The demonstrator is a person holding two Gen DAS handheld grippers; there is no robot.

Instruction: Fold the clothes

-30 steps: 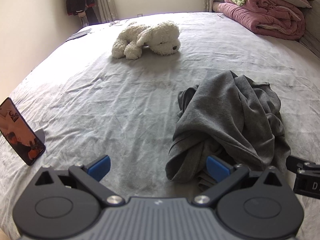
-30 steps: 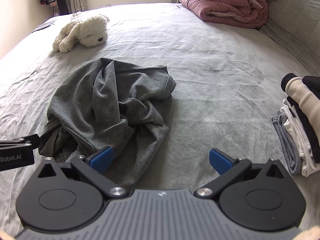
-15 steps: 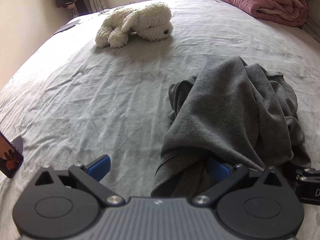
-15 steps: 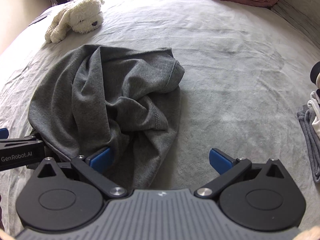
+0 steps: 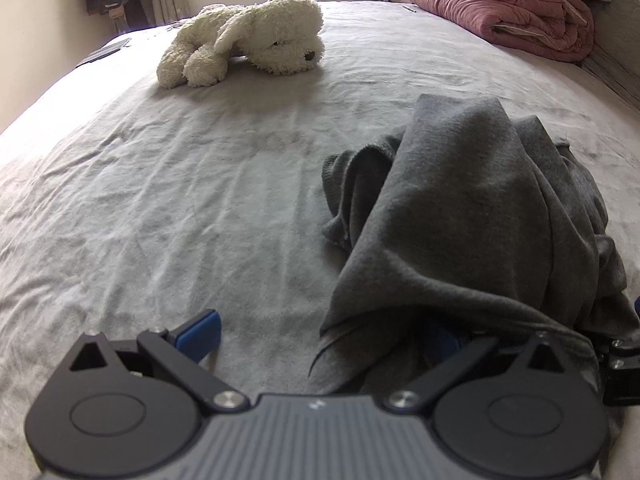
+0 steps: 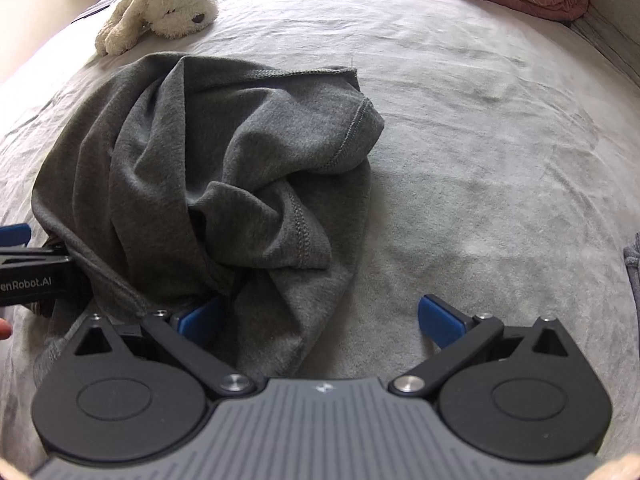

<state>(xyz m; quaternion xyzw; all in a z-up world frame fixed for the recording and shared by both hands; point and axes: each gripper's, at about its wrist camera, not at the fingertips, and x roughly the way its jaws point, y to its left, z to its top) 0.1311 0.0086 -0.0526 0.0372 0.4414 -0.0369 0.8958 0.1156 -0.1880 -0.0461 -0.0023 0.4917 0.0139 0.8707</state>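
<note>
A crumpled dark grey garment [image 5: 460, 216] lies in a heap on the grey bed sheet [image 5: 180, 208]; it also shows in the right wrist view [image 6: 200, 184]. My left gripper [image 5: 320, 334] is open, low at the heap's near left edge; its right finger is under a fold of the cloth, its left finger over bare sheet. My right gripper [image 6: 320, 316] is open at the heap's near right edge; its left fingertip [image 6: 200, 316] touches the cloth, its right one is over bare sheet. The left gripper's body [image 6: 28, 272] shows at the left of the right wrist view.
A white plush dog [image 5: 244, 40] lies at the far side of the bed. A rolled pink quilt [image 5: 512, 20] sits at the far right. The edge of a folded grey item [image 6: 632, 268] shows at the right.
Both grippers have moved forward and down onto the near edge of the grey heap. The cloth now drapes over the left gripper's right finger. The phone has left the left view.
</note>
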